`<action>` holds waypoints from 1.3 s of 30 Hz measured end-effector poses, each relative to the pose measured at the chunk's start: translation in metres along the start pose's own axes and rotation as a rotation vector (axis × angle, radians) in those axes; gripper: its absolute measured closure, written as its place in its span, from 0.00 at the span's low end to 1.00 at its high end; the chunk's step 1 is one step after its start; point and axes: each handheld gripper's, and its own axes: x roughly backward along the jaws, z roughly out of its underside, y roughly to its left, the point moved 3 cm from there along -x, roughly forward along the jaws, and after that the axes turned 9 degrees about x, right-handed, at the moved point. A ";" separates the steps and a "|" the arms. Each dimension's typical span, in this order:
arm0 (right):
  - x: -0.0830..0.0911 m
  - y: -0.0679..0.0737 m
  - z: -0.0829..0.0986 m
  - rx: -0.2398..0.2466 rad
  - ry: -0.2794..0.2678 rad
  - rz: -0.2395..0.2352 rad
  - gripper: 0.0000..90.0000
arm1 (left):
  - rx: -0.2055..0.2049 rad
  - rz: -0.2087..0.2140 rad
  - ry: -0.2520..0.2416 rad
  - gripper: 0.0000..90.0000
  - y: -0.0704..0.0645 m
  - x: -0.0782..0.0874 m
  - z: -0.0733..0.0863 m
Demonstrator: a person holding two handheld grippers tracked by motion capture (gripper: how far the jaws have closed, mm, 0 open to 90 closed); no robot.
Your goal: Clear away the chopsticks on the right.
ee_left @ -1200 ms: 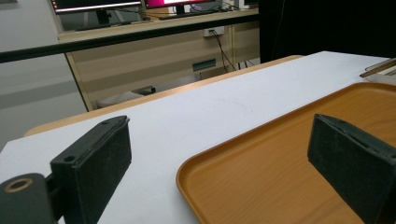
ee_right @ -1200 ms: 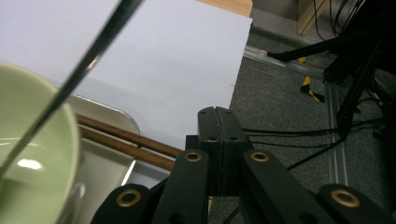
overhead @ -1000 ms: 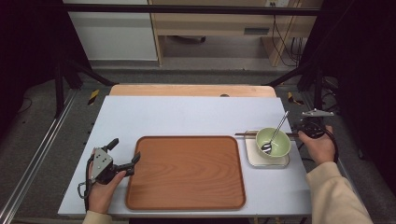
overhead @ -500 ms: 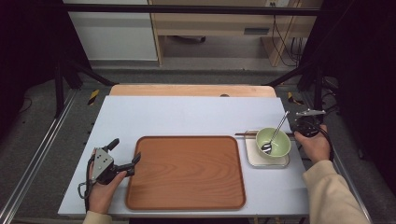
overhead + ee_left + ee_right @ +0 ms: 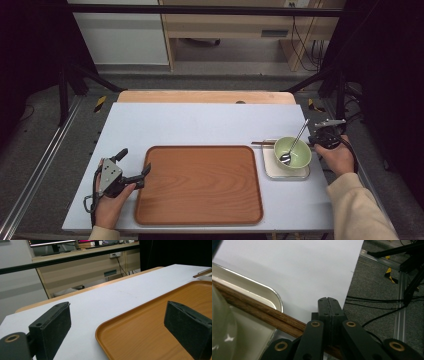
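1. Scene, high view: white table [image 5: 200, 125] w/ a big wooden tray [image 5: 198, 184] in the middle, bare. To its right sits a small metal dish [image 5: 286, 171] holding a pale green bowl [image 5: 292, 151]; a spoon [image 5: 296, 142] leans in the bowl, handle up and to the right
2. Brown chopsticks [image 5: 262, 312] lie across the far edge of the dish, behind the bowl, one end sticking out past the dish rim toward the right gripper [image 5: 326, 137]; in the high view the other end [image 5: 262, 143] shows left of the bowl
3. Right gripper, its own view: jaws pressed flat together, nothing between the pads. The chopsticks pass under and just beside the jaws; can't tell if they touch
4. Left gripper [image 5: 131, 172]: jaws spread wide, holding nothing, resting at the tray's left edge; its own view shows one jaw over the table, the other over the tray [image 5: 150, 325]
5. Step in hand, as I judge it: picking up the chopsticks w/ the right gripper
6. To do it well: spread the jaws first, since they can't grasp while shut. Come in low at the free end, off the dish, so the rim and bowl stay clear. Pinch both sticks together, squarely. Lift slowly and keep them level, away from the spoon handle, which could tip
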 end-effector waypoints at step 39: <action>0.018 0.010 0.010 0.045 -0.008 -0.082 1.00 | -0.021 -0.005 0.005 0.08 -0.001 0.000 0.000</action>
